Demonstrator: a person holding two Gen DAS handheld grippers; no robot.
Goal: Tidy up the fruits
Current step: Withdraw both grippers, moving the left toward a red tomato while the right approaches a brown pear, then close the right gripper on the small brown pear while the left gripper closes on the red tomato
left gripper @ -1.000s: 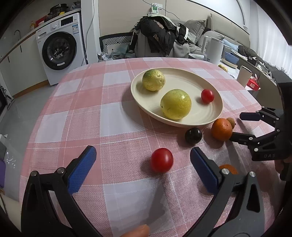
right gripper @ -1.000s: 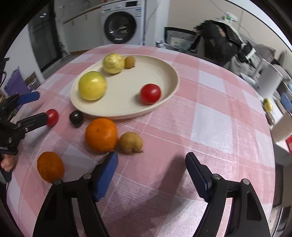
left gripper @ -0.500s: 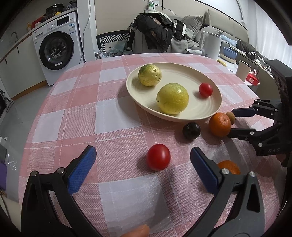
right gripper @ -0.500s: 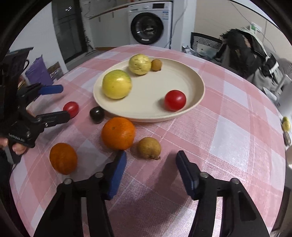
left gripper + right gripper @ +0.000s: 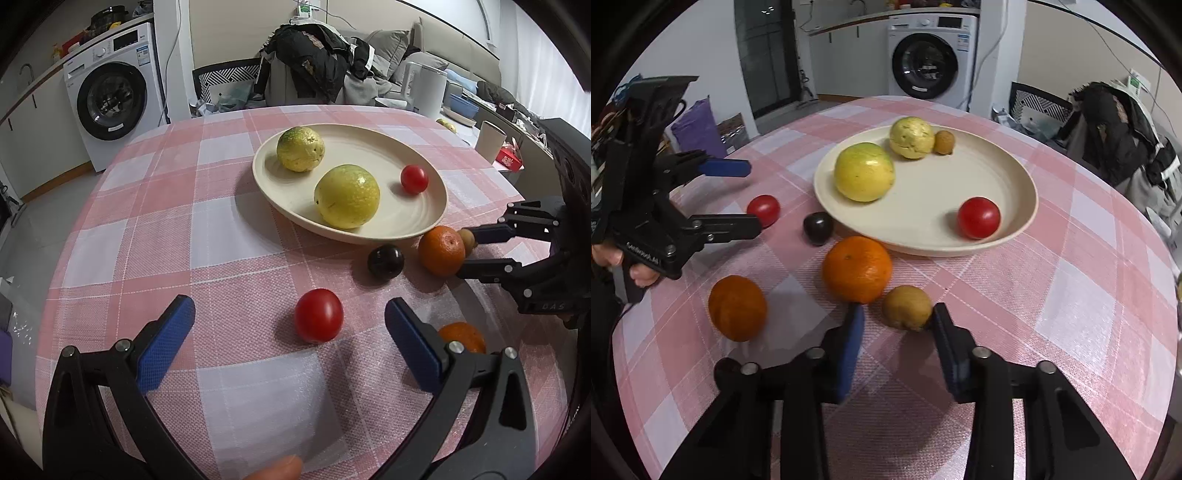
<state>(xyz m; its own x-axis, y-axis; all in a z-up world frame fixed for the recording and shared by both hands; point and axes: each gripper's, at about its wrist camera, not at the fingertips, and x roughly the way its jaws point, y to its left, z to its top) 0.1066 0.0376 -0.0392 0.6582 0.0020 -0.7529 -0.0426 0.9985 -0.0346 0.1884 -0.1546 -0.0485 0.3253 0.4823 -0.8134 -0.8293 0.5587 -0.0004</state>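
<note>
Low in frame, right gripper (image 5: 897,325) jaws just been closing around brown fruit (image 5: 908,307), not yet pinching; left gripper (image 5: 288,328) spread wide.

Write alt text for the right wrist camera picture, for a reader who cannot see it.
The right gripper, its blue-padded jaws just closing, reaches a small brown fruit on a pink checked tablecloth; only one pad seems to touch it. Beyond lie two oranges, a dark fruit, a red tomato and a cream plate holding four fruits.

Pink-and-white checked tablecloth (image 5: 1052,258), cream plate (image 5: 1015,236) (red tomato (image 5: 979,218) inside), orange mandarin (image 5: 857,269)
</note>
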